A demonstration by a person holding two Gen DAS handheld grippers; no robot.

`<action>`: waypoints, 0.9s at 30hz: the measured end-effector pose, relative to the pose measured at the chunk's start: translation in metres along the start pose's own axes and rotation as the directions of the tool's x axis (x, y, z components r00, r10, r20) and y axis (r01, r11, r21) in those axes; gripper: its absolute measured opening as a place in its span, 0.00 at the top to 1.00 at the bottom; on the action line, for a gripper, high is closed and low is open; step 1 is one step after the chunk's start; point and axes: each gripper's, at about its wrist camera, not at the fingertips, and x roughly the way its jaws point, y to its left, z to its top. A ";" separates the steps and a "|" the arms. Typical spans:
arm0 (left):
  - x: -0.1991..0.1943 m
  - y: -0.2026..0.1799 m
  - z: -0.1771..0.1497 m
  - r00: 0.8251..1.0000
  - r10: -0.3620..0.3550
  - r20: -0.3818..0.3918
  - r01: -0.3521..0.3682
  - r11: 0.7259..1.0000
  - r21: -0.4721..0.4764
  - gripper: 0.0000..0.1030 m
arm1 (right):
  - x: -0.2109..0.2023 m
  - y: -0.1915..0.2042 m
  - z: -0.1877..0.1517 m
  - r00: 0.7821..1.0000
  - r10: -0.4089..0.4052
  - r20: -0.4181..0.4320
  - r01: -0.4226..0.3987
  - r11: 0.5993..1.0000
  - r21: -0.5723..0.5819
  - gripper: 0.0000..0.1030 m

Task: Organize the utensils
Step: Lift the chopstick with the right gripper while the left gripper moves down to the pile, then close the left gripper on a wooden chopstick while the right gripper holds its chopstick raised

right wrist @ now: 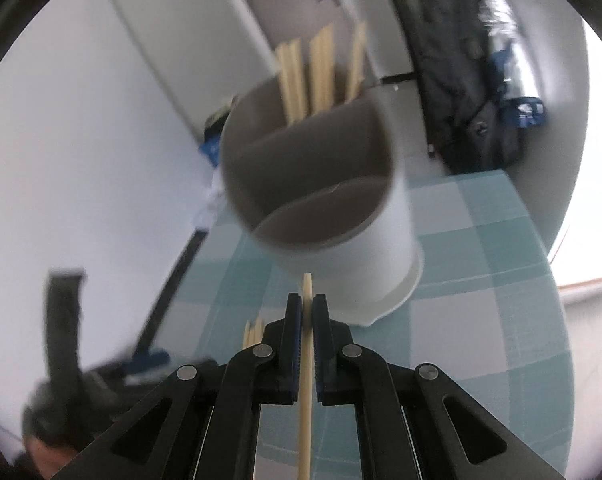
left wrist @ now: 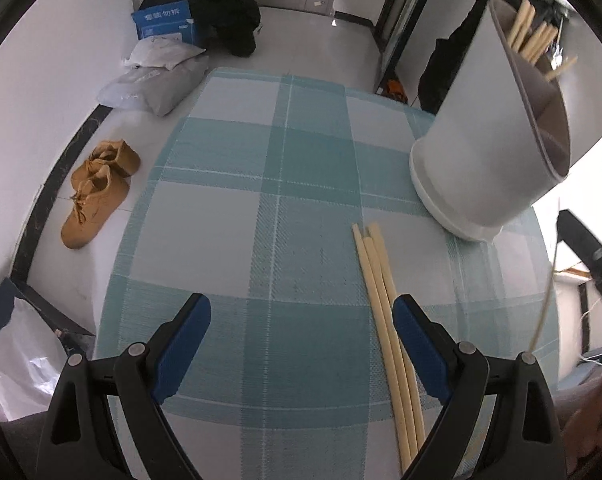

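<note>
- A table covered in a teal-and-white checked woven cloth [left wrist: 229, 216] filled most of the left wrist view and served as the ground for everything else.
- On the floor left of the table lay a heap of black bags with a blue printed carton [left wrist: 167, 24], grey plastic parcels and a pair of tan suede lace-up shoes [left wrist: 95, 192].
- A white round plastic utensil holder with a grey, divided interior [right wrist: 321, 200] stood on the table near its far right edge; its near compartment looked bare, though blur makes that uncertain.
- Several pale bamboo chopsticks [right wrist: 321, 72] stood upright in the holder's far compartment.
- The left gripper [left wrist: 301, 344], black with blue pads, hung over the table with its jaws spread wide and nothing between the pads.
- Three loose pale bamboo chopsticks [left wrist: 385, 300] lay side by side on the table, short of the holder, running beneath the left gripper's right finger [left wrist: 415, 340].
- The right gripper [right wrist: 307, 312] was clamped narrowly on a single pale bamboo chopstick [right wrist: 306, 400], whose tip stuck out past the pads towards the holder's base, above the table.
</note>
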 end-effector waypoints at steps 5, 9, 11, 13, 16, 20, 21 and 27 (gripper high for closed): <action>0.010 -0.006 -0.004 0.998 0.062 -0.011 -0.061 0.998 0.020 0.13 | -0.012 -0.011 0.003 0.999 -0.003 0.032 0.002 0.998 0.056 0.96; 0.012 -0.012 -0.007 0.992 0.123 0.012 -0.124 0.991 0.044 0.13 | -0.021 -0.017 0.009 0.998 -0.001 0.056 -0.004 0.997 0.076 0.96; 0.013 -0.012 -0.006 0.992 0.124 0.005 -0.124 0.992 0.035 0.13 | -0.024 -0.023 0.010 0.998 -0.003 0.066 -0.003 0.996 0.092 0.96; 0.014 -0.013 -0.003 0.992 0.128 -0.003 -0.128 0.991 0.035 0.13 | -0.027 -0.029 0.011 0.997 0.000 0.073 -0.007 0.994 0.109 0.96; 0.018 -0.020 -0.001 0.986 0.163 -0.020 -0.162 0.985 0.063 0.13 | -0.031 -0.037 0.013 0.997 0.000 0.084 -0.011 0.991 0.133 0.96; 0.021 -0.025 0.000 0.986 0.164 -0.029 -0.162 0.985 0.062 0.13 | -0.037 -0.042 0.015 0.994 -0.006 0.106 -0.008 0.990 0.139 0.96; 0.022 -0.025 0.001 0.986 0.166 -0.029 -0.164 0.984 0.065 0.13 | -0.038 -0.043 0.015 0.994 -0.007 0.110 -0.008 0.991 0.137 0.96; 0.025 -0.026 0.013 0.979 0.199 -0.032 -0.199 0.980 0.024 0.18 | -0.044 -0.042 0.017 0.991 0.002 0.135 -0.018 0.993 0.118 0.96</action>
